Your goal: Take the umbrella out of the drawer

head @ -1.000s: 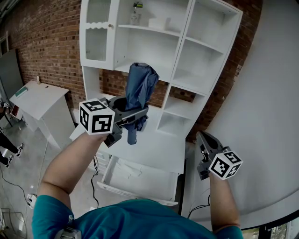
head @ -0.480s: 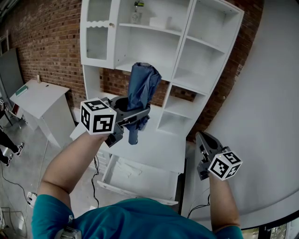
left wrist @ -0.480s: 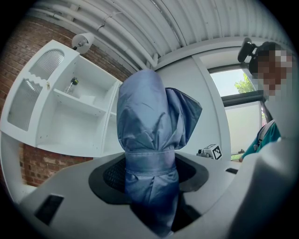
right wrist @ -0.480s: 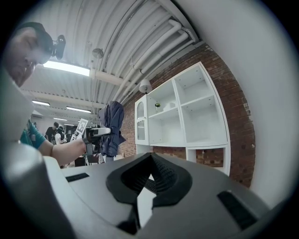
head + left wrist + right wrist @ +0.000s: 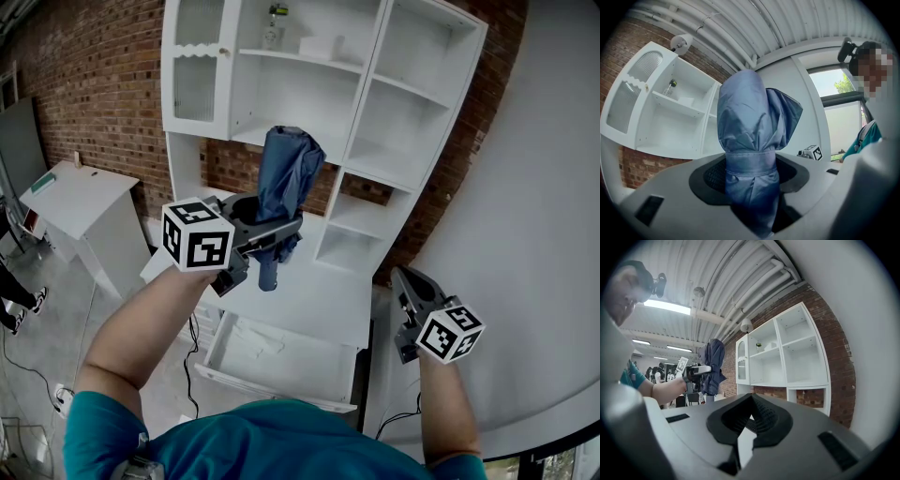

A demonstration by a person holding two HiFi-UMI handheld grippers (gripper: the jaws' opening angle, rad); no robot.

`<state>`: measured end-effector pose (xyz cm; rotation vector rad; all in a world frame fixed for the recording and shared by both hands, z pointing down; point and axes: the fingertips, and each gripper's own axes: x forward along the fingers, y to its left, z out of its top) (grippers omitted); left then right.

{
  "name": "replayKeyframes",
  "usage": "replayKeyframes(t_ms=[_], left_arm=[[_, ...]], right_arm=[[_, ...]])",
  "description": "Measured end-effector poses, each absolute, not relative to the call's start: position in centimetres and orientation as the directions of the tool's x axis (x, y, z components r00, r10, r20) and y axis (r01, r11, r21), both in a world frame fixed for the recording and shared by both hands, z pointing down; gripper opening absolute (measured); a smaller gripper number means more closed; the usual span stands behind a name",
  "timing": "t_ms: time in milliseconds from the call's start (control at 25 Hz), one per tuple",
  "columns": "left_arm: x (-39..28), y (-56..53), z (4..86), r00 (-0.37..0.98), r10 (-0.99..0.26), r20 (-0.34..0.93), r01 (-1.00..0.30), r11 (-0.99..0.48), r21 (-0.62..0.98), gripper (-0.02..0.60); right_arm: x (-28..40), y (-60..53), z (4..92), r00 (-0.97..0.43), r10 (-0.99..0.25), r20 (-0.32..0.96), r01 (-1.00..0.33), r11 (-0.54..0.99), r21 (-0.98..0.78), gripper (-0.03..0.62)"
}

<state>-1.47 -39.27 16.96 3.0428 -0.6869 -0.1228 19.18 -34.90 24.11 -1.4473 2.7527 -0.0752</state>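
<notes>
A folded blue umbrella (image 5: 286,173) stands upright in the air before the white cabinet (image 5: 403,112), handle end down. My left gripper (image 5: 272,232) is shut on its strapped lower part; in the left gripper view the umbrella (image 5: 750,136) fills the space between the jaws of the left gripper (image 5: 752,180). Below, the cabinet's drawer (image 5: 272,386) stands pulled out, white inside. My right gripper (image 5: 403,277) hovers low at the right, apart from the cabinet, shut and holding nothing. The right gripper view shows its own jaws (image 5: 749,416) closed, with the umbrella (image 5: 711,364) far off at the left.
The cabinet's open shelves carry a bottle (image 5: 274,28) and a small white object on the top shelf. A white slanted desk (image 5: 80,192) stands at the left by the brick wall. A curved grey wall (image 5: 534,234) rises at the right. Cables lie on the floor.
</notes>
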Motion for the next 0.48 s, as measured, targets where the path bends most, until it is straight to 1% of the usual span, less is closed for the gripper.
replayKeyframes(t_ms=[480], left_arm=[[-1.27,-38.67,16.76,0.904,-0.422,-0.072,-0.42,-0.907,0.031,0.261]], right_arm=[[19.14,-34.32,23.97,-0.566,-0.825,-0.005,-0.823,0.565,-0.062,0.02]])
